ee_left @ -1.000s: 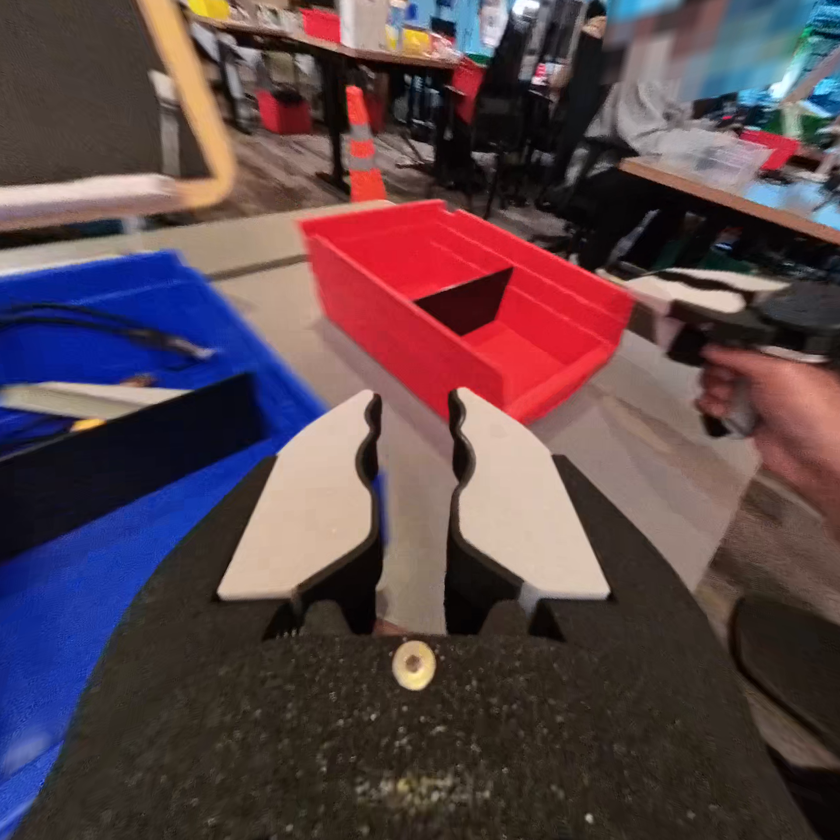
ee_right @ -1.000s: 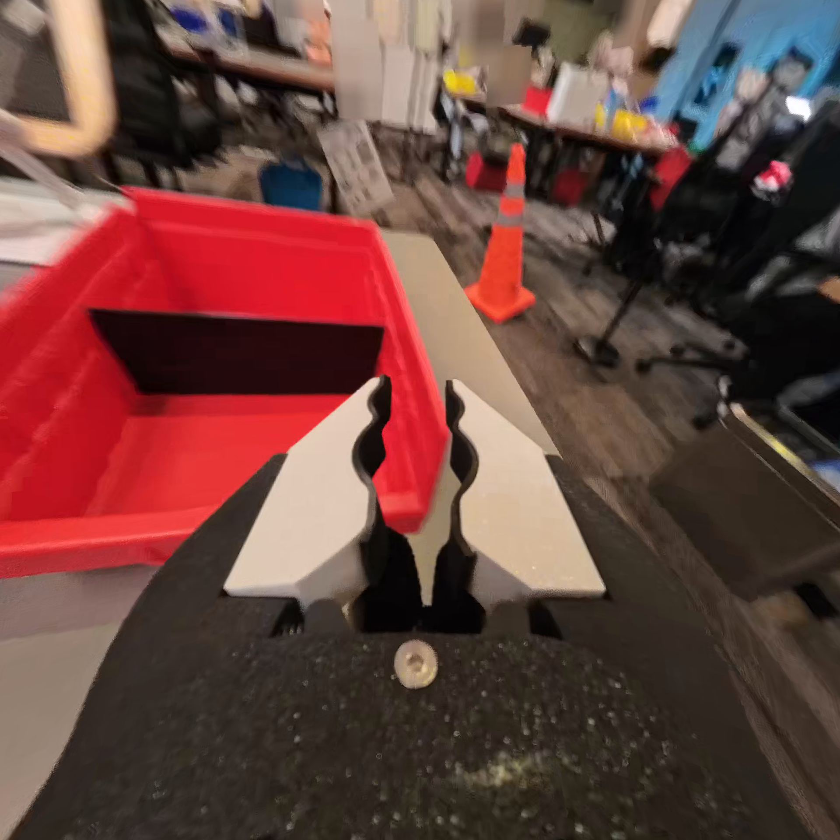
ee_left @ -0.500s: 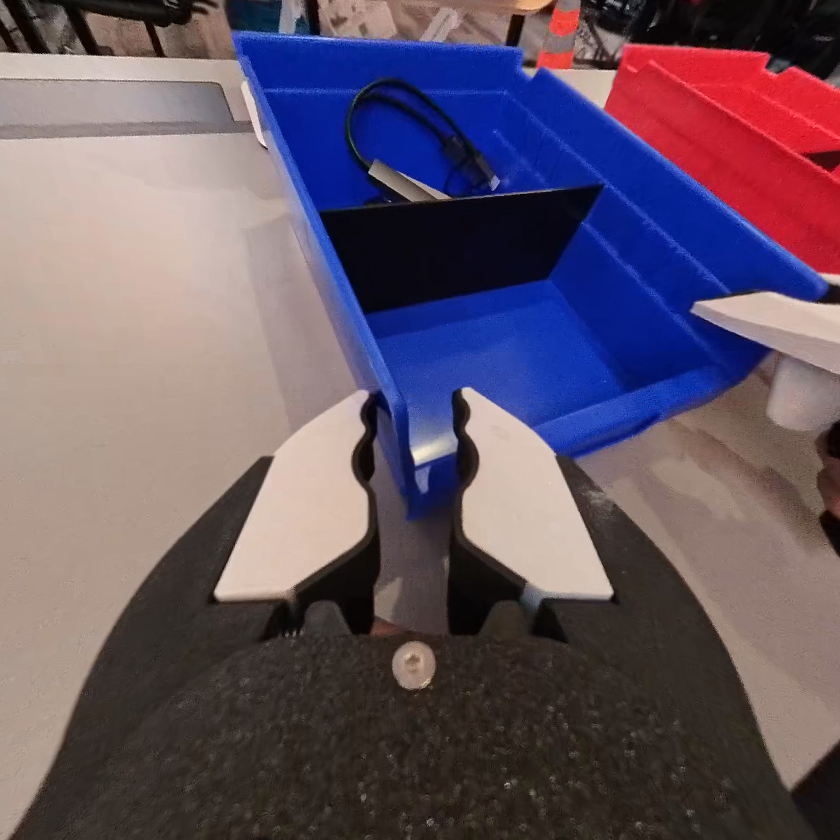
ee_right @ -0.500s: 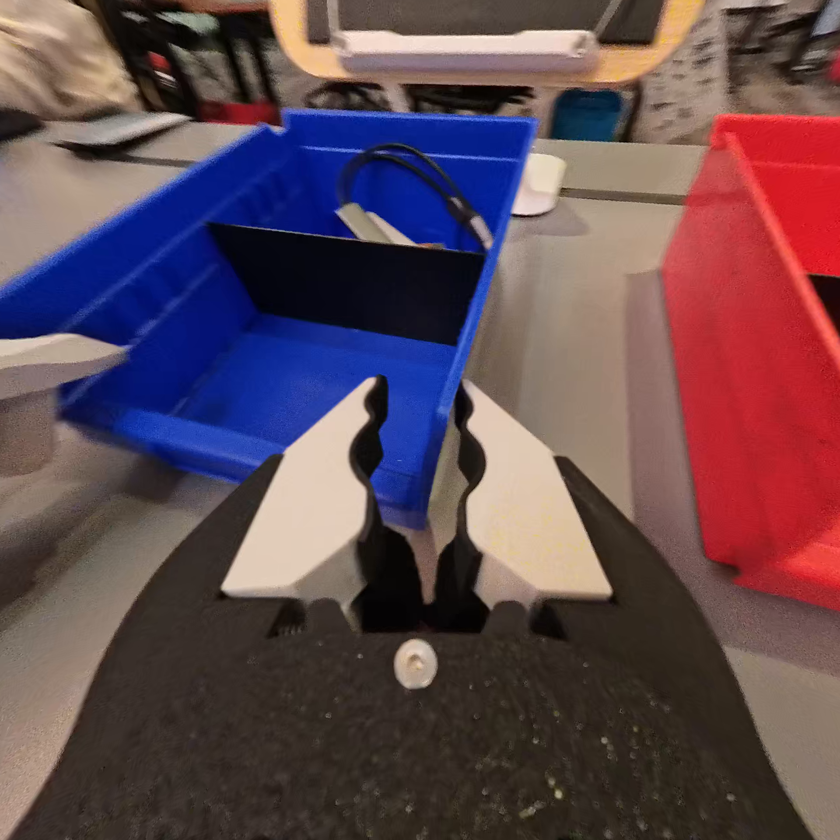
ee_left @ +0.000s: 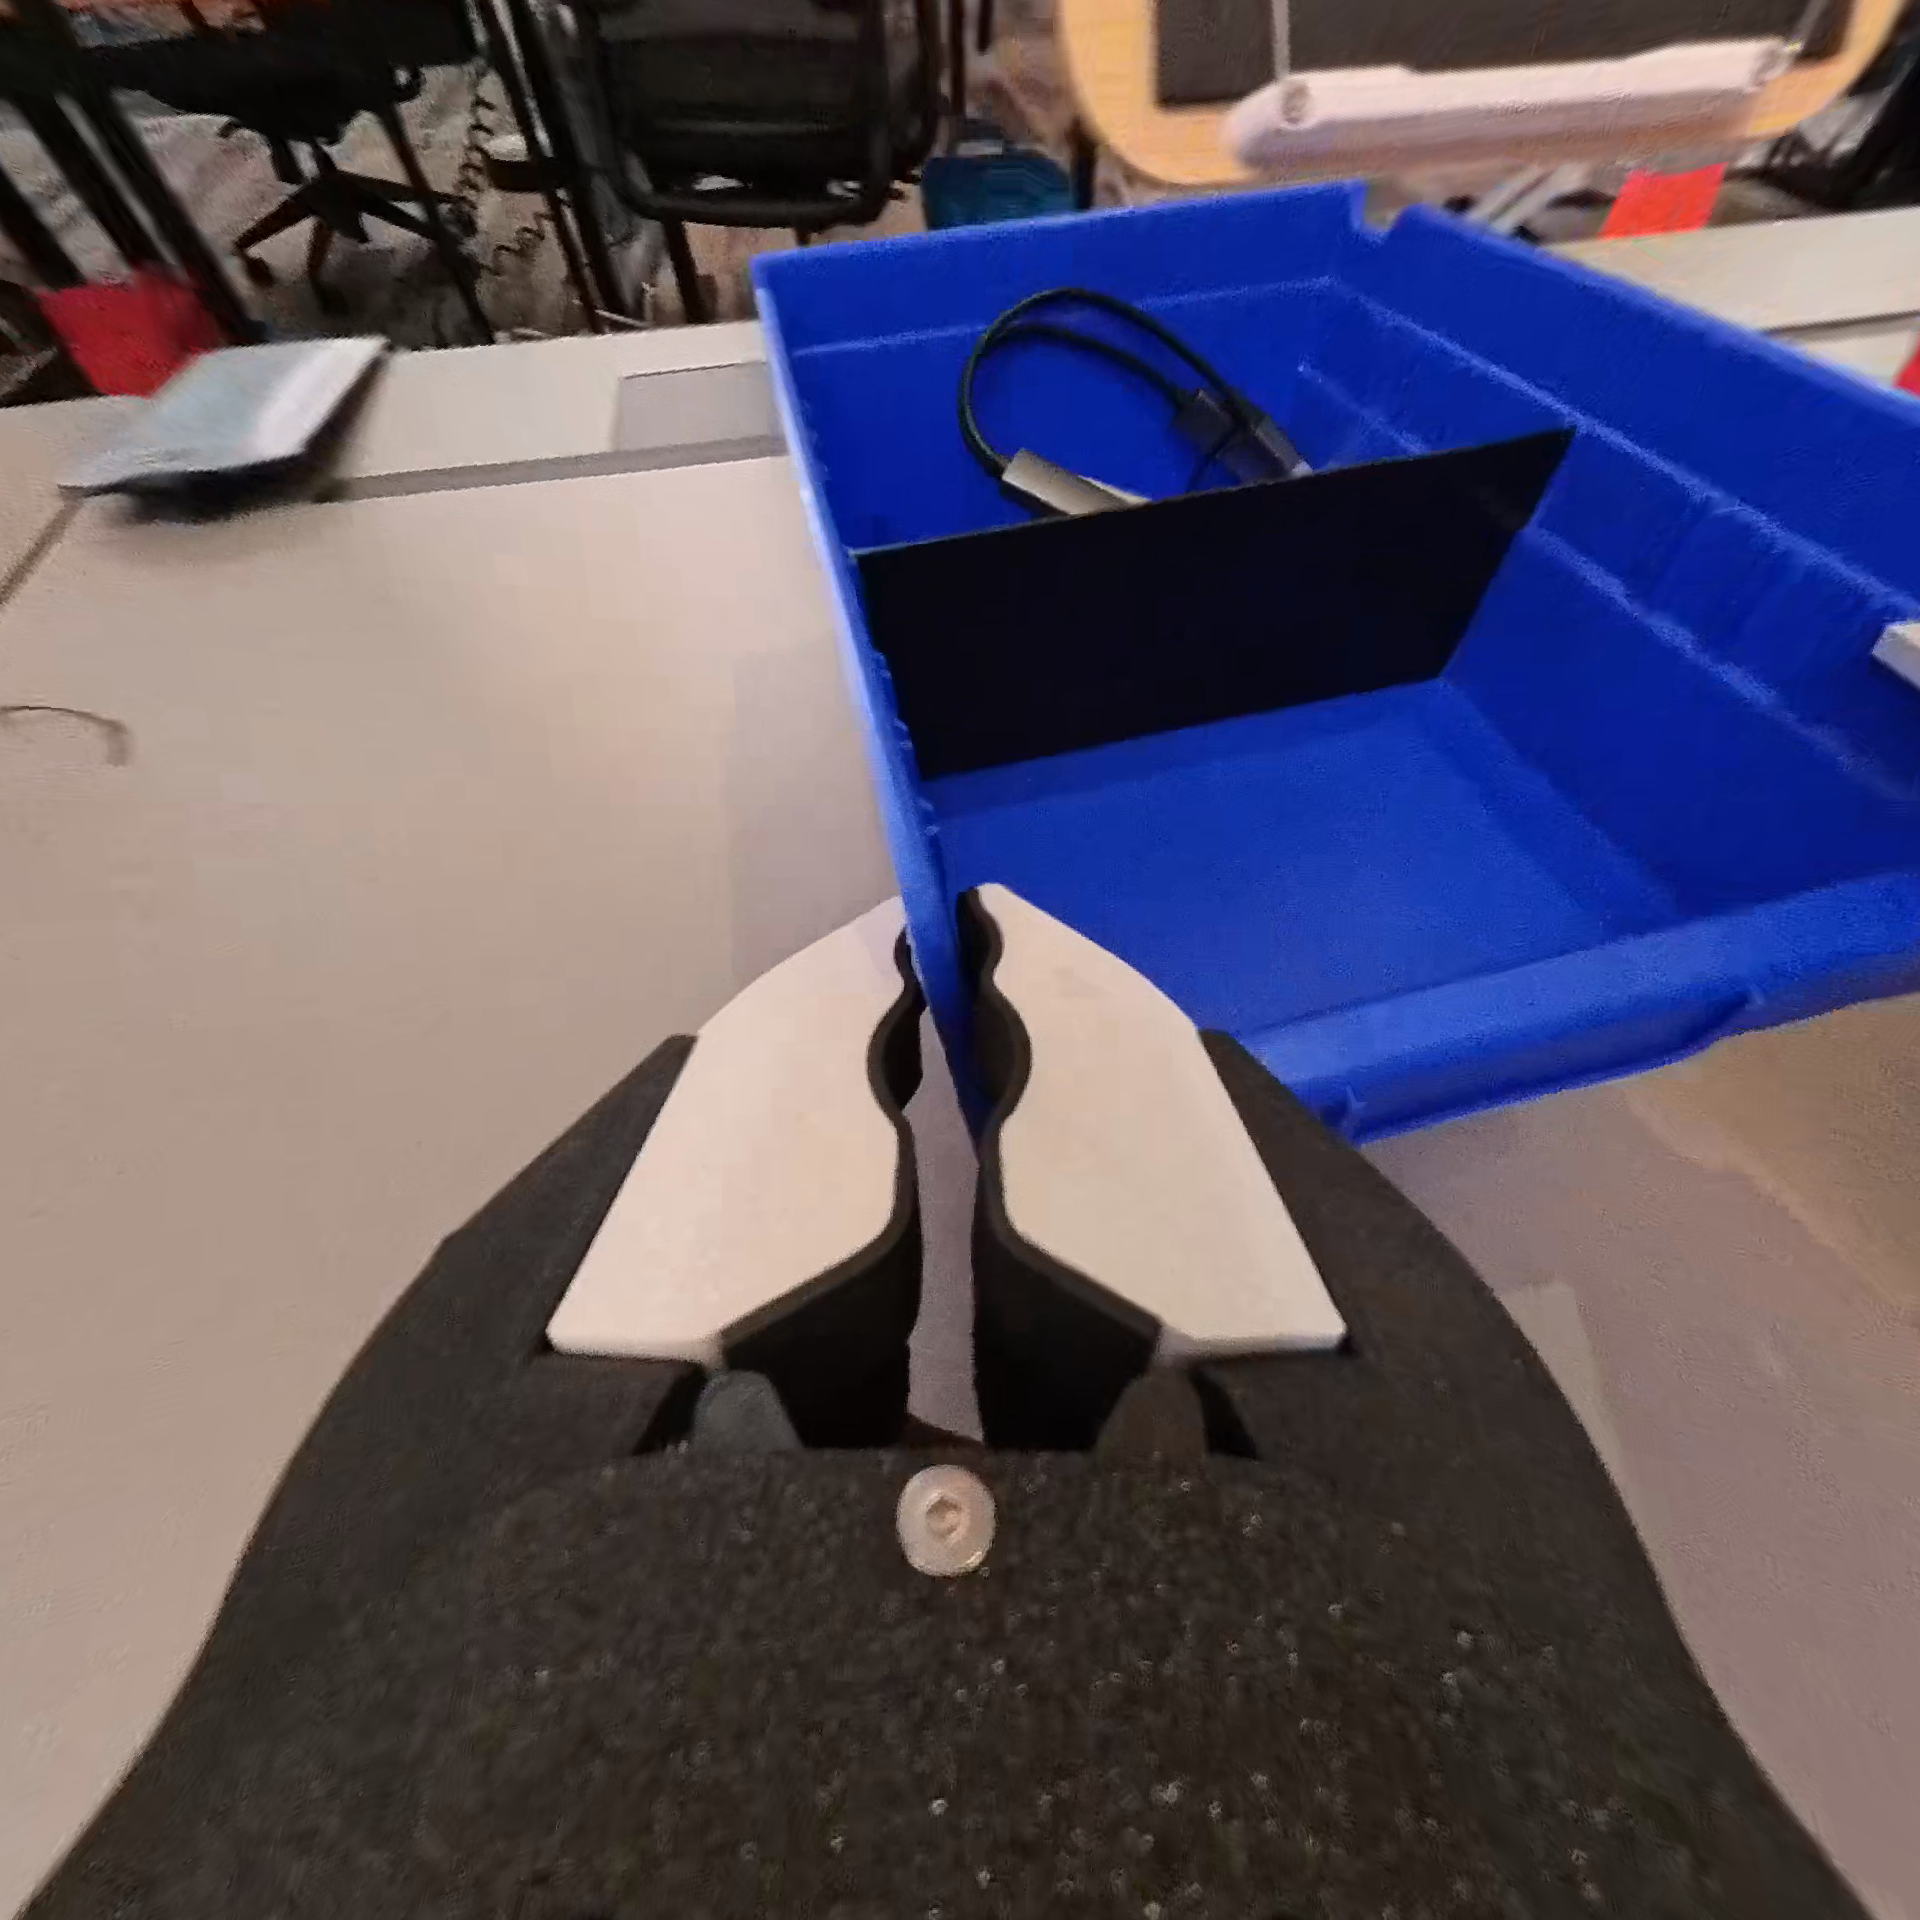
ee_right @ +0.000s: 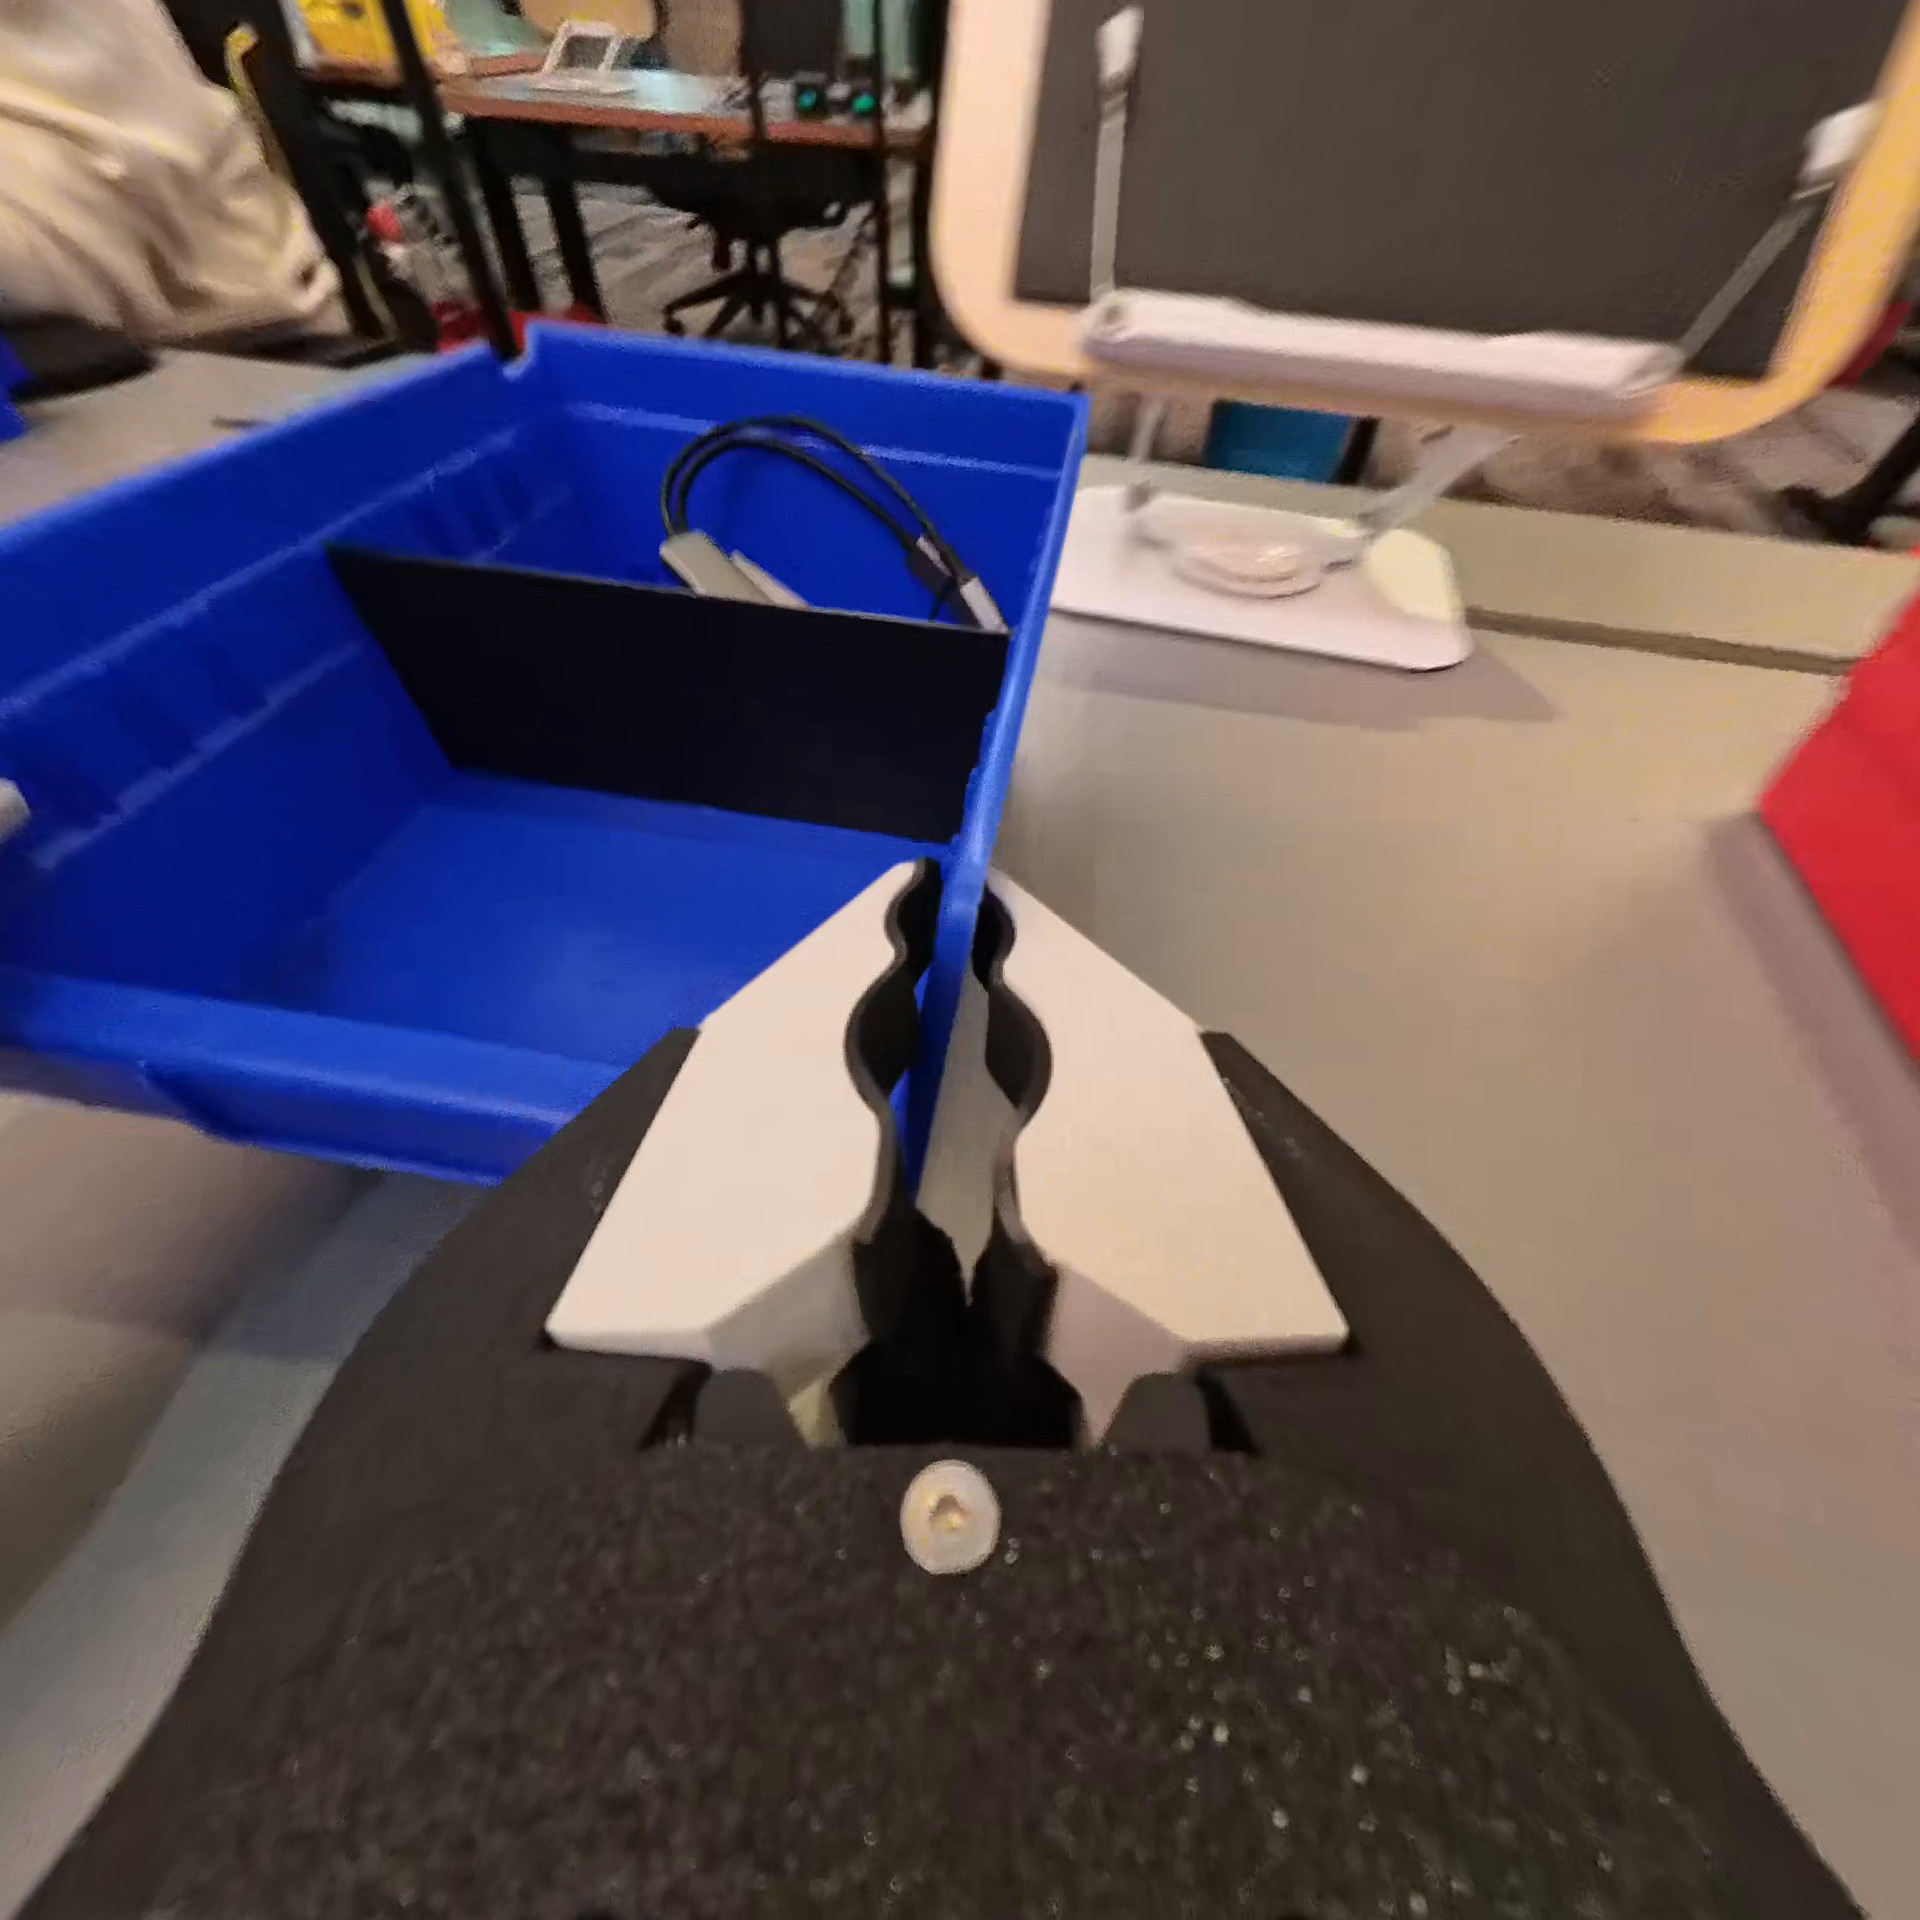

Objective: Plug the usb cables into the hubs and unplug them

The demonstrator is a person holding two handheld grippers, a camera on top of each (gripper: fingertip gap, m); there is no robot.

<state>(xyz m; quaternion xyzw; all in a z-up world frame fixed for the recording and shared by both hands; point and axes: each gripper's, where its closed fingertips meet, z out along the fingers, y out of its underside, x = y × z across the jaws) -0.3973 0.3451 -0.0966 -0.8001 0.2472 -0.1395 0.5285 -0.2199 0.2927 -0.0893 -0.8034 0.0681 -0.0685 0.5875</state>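
A blue bin (ee_left: 1558, 1008) stands on the grey table, split by a black divider (ee_left: 1195, 613). A black cable with metal plugs (ee_left: 1101, 416) lies in its far compartment; the near compartment holds nothing. My left gripper (ee_left: 940, 920) is shut on the bin's left wall near the front corner. My right gripper (ee_right: 956, 894) is shut on the bin's right wall near the front corner. The bin (ee_right: 208, 623), the divider (ee_right: 675, 707) and the cable (ee_right: 831, 488) also show in the right wrist view. A grey tip of the right gripper (ee_left: 1903, 665) shows at the bin's far wall.
A red bin (ee_right: 1860, 810) stands to the right of the blue one. A white stand base (ee_right: 1247, 592) with a wood-framed panel (ee_right: 1455, 208) is behind it. A flat grey packet (ee_left: 239, 416) lies at the far left of the table (ee_left: 416, 831). Chairs and desks stand beyond. The tips of one gripper are about 20 cm away from the tips of the other.
Both grippers swung from the red bin to the blue bin. Each has moved over a side wall near the front and closed on it.
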